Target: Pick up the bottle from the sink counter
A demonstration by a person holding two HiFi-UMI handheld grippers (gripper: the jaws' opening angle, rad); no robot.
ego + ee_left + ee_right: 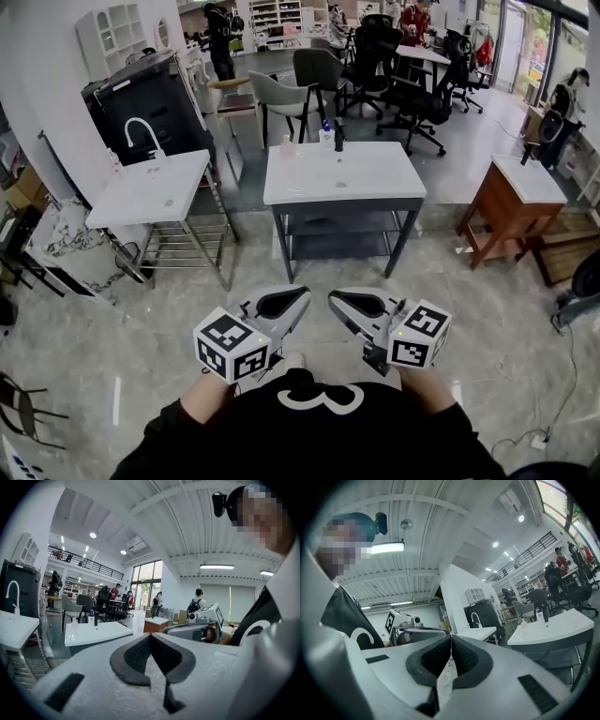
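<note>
Okay, I've got the left gripper (298, 298) and right gripper (337, 302) low at 6 o'clock, level, side by side, jaws pressed together, empty; the bottle (325, 134) stands at 12 o'clock, far edge of the sink counter (375, 178).

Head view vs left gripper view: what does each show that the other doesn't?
Only the head view: the shelf under the sink counter, and the left gripper seen from above, marker cube included, held near the person's chest. Only the left gripper view: its own jaws closed with nothing between them, plus the ceiling and a balcony. Both: the sink counter with a bottle beside the black faucet, and the right gripper.
</note>
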